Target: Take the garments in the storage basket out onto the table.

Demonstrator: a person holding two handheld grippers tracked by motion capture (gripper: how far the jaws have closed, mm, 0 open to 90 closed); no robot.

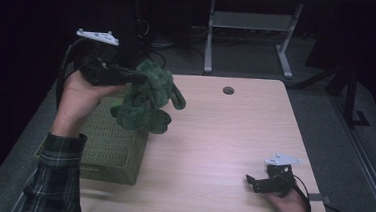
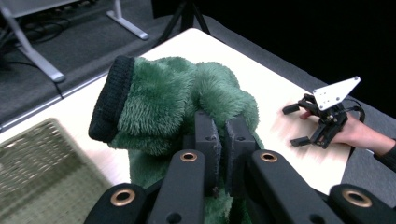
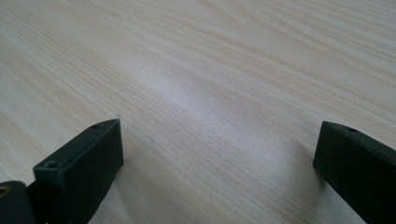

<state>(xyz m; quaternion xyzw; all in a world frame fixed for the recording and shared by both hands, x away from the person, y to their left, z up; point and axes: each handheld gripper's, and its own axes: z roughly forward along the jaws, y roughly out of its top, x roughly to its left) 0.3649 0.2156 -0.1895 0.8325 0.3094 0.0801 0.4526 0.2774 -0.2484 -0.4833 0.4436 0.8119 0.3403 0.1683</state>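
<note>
Left gripper [image 2: 223, 135] pinches a fluffy green plush [image 2: 173, 102] with a black knit cuff, dangling crumpled; right gripper [image 3: 219, 154] spread wide.

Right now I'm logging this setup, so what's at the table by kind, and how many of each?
Green plush item, held up in the left gripper: 1
Woven basket: 1
Handheld grippers, left and right gripper: 2
Total: 4

Dim, dark surroundings; overhead light gives the table [image 1: 224, 138] soft glare, with near parts blurred.
</note>
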